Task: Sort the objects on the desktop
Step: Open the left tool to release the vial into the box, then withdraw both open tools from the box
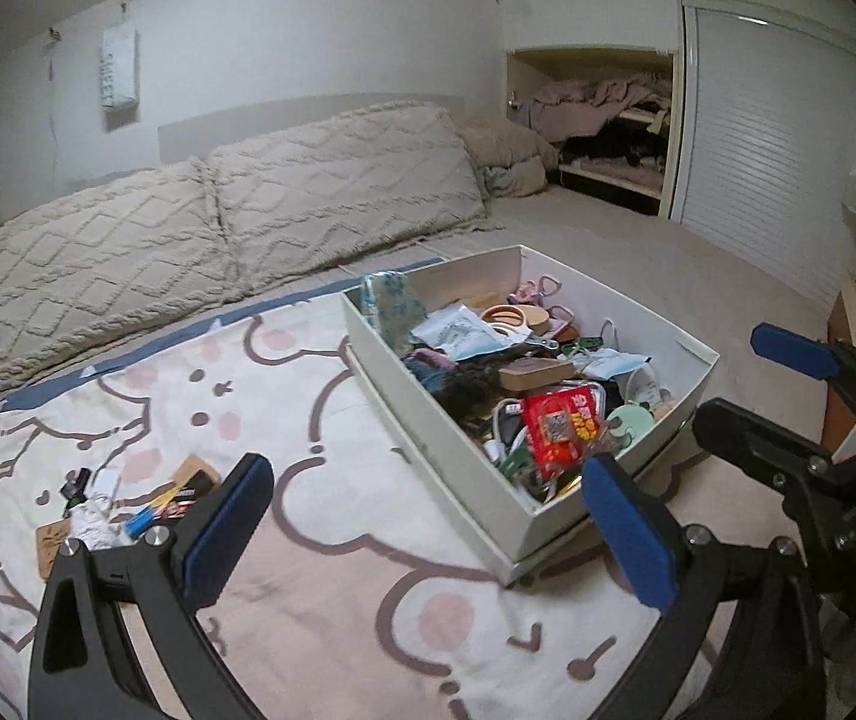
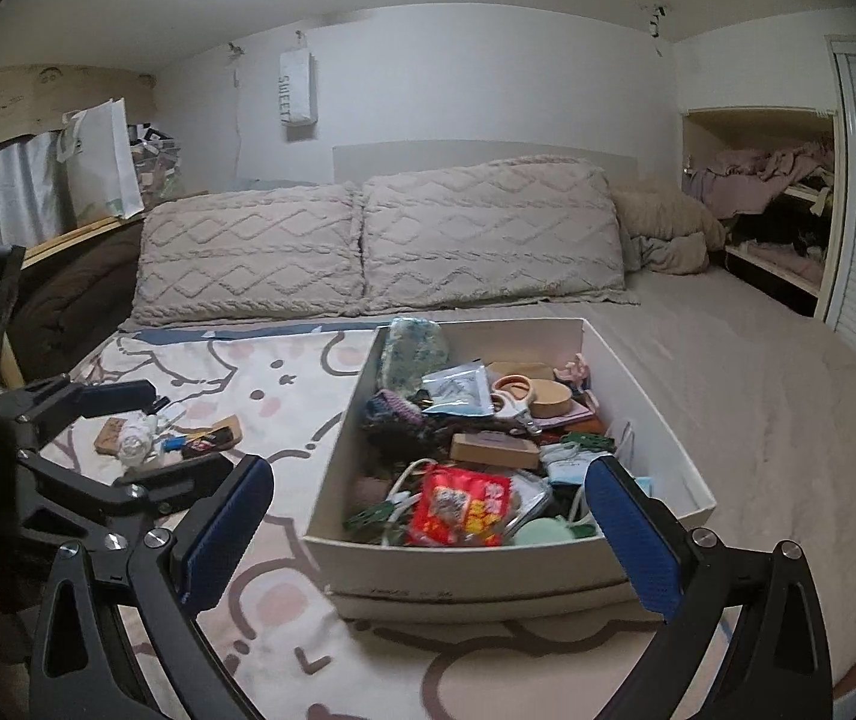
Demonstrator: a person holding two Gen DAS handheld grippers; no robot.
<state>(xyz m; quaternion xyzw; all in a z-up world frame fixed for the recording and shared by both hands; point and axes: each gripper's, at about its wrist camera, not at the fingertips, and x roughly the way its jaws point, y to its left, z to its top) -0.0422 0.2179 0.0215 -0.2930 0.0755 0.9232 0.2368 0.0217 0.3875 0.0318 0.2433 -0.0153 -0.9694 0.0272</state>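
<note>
White box (image 2: pixel 475 564) sits on the cartoon-print blanket (image 1: pixel 332 588), toward the bed's right half, set on its own lid. Crammed full: red snack packet (image 2: pixel 465 507) near the front wall, brown cardboard case (image 2: pixel 495 450) mid-box, scissors (image 2: pixel 511 399) beside a round wooden container (image 2: pixel 550 399) toward the back, blue floral pouch (image 2: pixel 414 354) upright in the back left corner, pale green round item (image 2: pixel 541 533) at the front right, dark yarn-like tangle (image 2: pixel 395 429) along the left wall.

Small pile (image 1: pixel 122 507) lies on the blanket well left of the box, near the bed's left edge: crumpled white paper (image 2: pixel 135 443), wooden tag (image 2: pixel 111 435), brown card (image 2: pixel 225 429), blue clip-like piece (image 1: pixel 141 521).

Left gripper (image 1: pixel 428 522) held over the blanket in front of the box, blue pads wide apart, nothing between them. Right gripper (image 2: pixel 430 531) held in front of the box's near wall, pads likewise spread wide, empty.

Two beige quilted pillows (image 2: pixel 368 246) along the head edge of the bed.
</note>
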